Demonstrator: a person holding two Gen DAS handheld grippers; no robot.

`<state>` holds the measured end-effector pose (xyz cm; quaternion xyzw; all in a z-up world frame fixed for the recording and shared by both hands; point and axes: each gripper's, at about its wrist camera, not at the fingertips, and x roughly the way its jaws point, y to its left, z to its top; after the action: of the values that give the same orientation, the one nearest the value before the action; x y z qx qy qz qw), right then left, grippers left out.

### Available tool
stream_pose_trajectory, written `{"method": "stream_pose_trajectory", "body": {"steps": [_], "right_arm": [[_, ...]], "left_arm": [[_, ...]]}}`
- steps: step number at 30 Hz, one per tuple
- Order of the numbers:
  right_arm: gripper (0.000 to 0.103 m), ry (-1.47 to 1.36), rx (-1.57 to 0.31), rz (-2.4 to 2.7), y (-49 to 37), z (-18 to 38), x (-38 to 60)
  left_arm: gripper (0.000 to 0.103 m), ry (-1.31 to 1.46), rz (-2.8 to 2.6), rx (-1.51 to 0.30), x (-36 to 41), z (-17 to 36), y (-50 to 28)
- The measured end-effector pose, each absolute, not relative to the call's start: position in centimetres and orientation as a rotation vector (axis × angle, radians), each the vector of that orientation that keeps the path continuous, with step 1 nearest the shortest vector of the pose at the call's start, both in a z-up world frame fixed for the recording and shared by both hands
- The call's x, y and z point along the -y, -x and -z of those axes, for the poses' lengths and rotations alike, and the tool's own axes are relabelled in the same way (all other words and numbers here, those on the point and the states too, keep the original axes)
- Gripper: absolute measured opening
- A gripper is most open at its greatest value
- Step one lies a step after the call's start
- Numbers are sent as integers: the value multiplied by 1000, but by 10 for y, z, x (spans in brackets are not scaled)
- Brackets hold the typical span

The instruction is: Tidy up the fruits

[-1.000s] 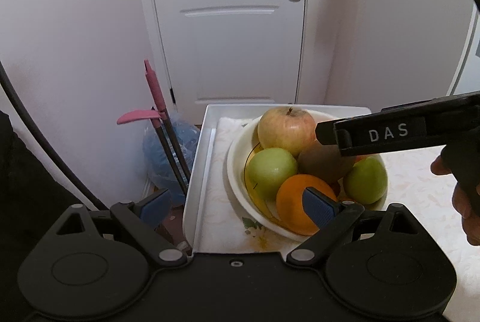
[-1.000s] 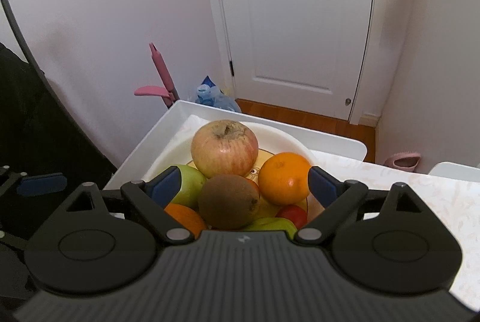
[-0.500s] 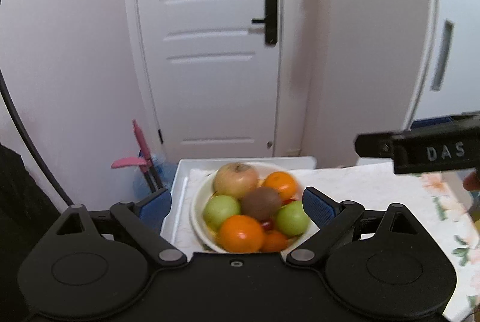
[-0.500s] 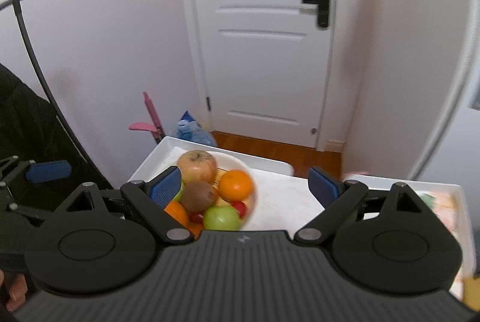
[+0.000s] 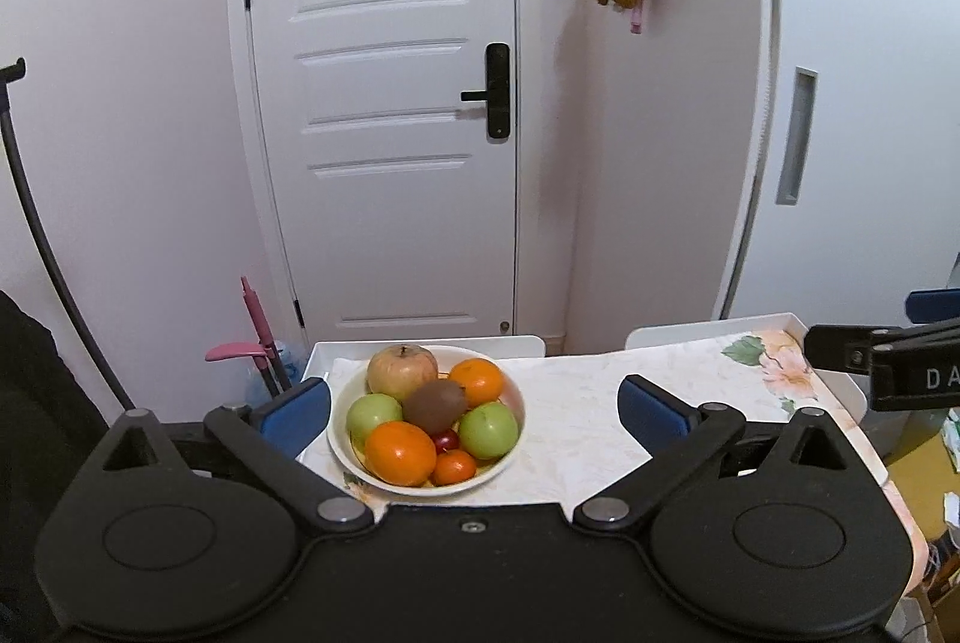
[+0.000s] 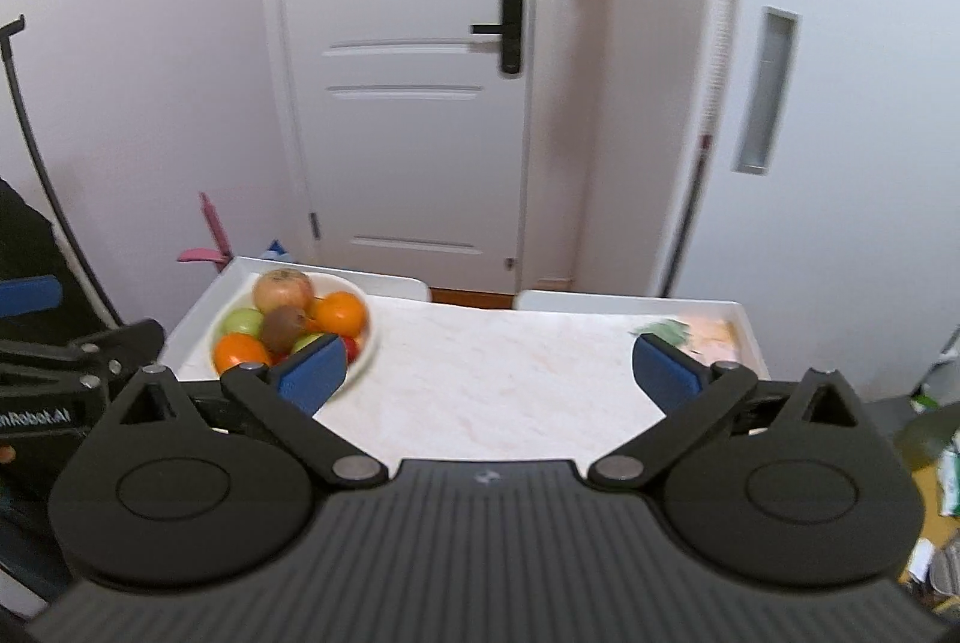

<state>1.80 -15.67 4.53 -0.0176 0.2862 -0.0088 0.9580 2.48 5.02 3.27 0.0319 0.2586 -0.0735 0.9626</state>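
Observation:
A white bowl [image 5: 510,469] heaped with fruit stands at the left end of a white tray-top table [image 5: 576,427]. It holds a large yellow-red apple [image 5: 401,371], a kiwi [image 5: 434,406], two green apples, oranges and a small red fruit. My left gripper [image 5: 474,406] is open and empty, pulled back above the table's near edge. My right gripper [image 6: 489,370] is open and empty, back from the table, with the bowl [image 6: 369,337] at its left finger. The right gripper's body shows at the right edge of the left wrist view [image 5: 900,373].
A flowered cloth [image 5: 774,373] covers the table top. A white door [image 5: 390,133] is behind the table. A pink-handled tool [image 5: 252,325] and a blue bag lean by the wall at the left. A black cable [image 5: 36,235] hangs at the far left.
Both grippers have pulled back and up from the bowl, so the fruit now looks small and far. Both stay open and empty.

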Motion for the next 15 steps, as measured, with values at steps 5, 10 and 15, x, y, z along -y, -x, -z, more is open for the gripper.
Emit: {"method": "stream_pose_trajectory", "body": {"steps": [5,10,15], "right_arm": [[103,25,-596,44,2,-39,168],[103,12,-602,62,11,-36,172],[103,1,-612,64,12,-35,175]], "left_arm": [[103,-54,158,-524,-42,-31,-11],[103,-60,153,-520,-38,-31,-4],[103,-66,152,-521,-36,-31,-3]]}}
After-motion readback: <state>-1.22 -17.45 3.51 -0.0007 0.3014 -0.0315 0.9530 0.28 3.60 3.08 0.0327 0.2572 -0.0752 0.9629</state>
